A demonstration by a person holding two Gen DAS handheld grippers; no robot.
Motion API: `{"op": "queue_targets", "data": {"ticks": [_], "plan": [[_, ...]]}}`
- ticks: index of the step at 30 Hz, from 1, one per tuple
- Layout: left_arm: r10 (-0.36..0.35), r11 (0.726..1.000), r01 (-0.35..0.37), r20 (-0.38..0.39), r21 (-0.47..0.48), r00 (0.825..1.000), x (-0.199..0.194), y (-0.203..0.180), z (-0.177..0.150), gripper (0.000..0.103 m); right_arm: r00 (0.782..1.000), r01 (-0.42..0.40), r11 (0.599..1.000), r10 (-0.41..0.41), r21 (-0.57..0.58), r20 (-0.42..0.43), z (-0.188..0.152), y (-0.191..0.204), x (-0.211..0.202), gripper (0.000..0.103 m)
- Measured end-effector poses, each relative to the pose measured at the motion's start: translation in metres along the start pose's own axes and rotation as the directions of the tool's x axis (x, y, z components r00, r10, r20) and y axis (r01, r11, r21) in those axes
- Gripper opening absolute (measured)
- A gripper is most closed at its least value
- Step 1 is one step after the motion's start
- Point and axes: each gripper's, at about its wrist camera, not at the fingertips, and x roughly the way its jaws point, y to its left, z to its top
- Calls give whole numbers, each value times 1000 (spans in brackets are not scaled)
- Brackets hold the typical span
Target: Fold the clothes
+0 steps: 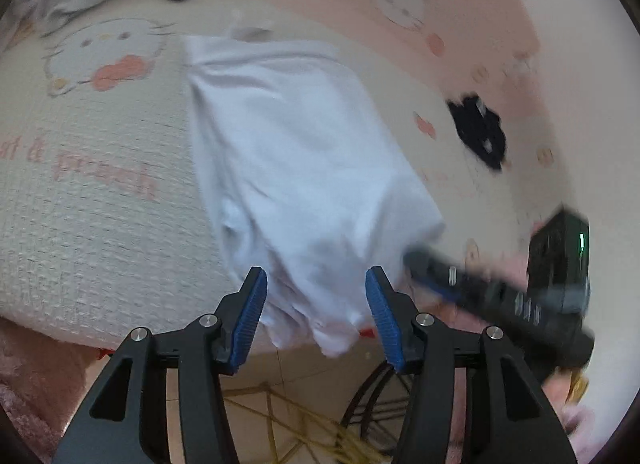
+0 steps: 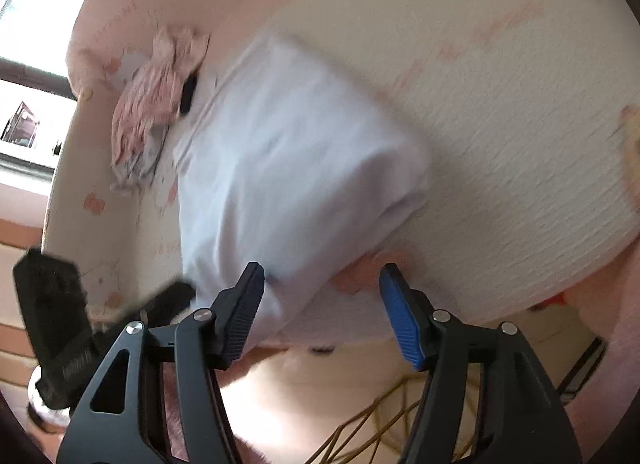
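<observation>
A folded white garment [image 1: 296, 167] lies on a bed cover [image 1: 100, 223] printed with cartoon cats. The left gripper [image 1: 316, 276] hangs over the garment's near edge, jaws apart and clear of the cloth. The right gripper [image 2: 322, 276], just beside that edge, also stands parted and empty. A crumpled pink garment [image 2: 148, 111] lies well beyond both.

A cartoon-cat bedspread [image 1: 120, 191] is covering the bed. Below the bedspread's near edge, yellow cords [image 1: 320, 436] are lying on the tiled floor [image 1: 248, 368].
</observation>
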Motion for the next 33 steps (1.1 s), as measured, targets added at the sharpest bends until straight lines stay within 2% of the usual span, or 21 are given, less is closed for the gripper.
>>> {"op": "queue_targets", "data": {"ticks": [1, 3, 5, 6, 9, 11, 14, 16, 18, 19, 21, 22, 23, 25, 28, 29, 31, 33], "plan": [[3, 1000, -3, -14, 18, 1000, 1, -3, -3, 48, 1000, 4, 1000, -4, 10, 11, 2, -6, -6, 63], [33, 997, -31, -37, 69, 999, 7, -13, -7, 29, 1000, 9, 998, -9, 55, 3, 5, -18, -6, 63], [121, 984, -115, -36, 133, 992, 20, -30, -4, 14, 1000, -8, 995, 9, 102, -10, 5, -25, -1, 63], [149, 979, -144, -29, 145, 988, 21, -32, -3, 11, 1000, -13, 994, 14, 105, -15, 5, -25, 1, 63], [159, 978, -157, 1, 133, 987, 12, -32, 6, 7, 1000, -10, 998, 12, 62, -28, 4, -16, 5, 63], [193, 968, -193, 15, 159, 981, 6, -33, 11, 7, 999, -13, 999, 15, 43, -40, 3, -11, 10, 63], [208, 969, -202, -27, 145, 978, 4, -16, 11, 8, 998, -20, 1000, 21, 20, -62, 1, -4, 17, 64], [216, 972, -207, -81, 112, 973, 15, -4, 7, 14, 998, -23, 1000, 23, 6, -64, 1, 0, 22, 64], [187, 982, -183, -108, 49, 976, 15, 7, 7, 48, 999, -22, 1000, 22, -10, -36, 3, 4, 26, 70], [155, 988, -156, -98, 0, 983, 10, 14, 9, 50, 999, -23, 999, 22, -26, -25, 4, 8, 30, 77], [64, 992, -69, -49, -106, 997, -2, 31, 15, 51, 1000, 15, 997, -16, -79, -5, 3, 20, 35, 81], [30, 988, -33, -22, -153, 999, -7, 40, 17, 52, 999, 43, 993, -43, -107, 7, 2, 27, 37, 79], [10, 981, -9, 2, -195, 1000, -8, 49, 20, 53, 998, 64, 990, -62, -126, 18, -2, 29, 35, 72], [-34, 962, 44, 43, -269, 999, -8, 65, 26, 53, 999, 49, 990, -48, -135, 11, -1, 31, 36, 62], [-135, 938, 139, 35, -317, 990, 10, 73, 38, 53, 999, -8, 996, 5, -93, -31, 9, 27, 40, 60], [-138, 939, 139, 27, -315, 990, 16, 71, 41, 53, 999, -29, 997, 26, -70, -38, 11, 22, 40, 62], [-80, 957, 83, 22, -278, 997, 28, 53, 41, 51, 998, -60, 998, 59, -28, -30, 12, 15, 40, 63], [-35, 970, 39, 21, -239, 999, 34, 38, 39, 39, 999, -30, 997, 30, -66, -14, 11, 19, 39, 61]]}}
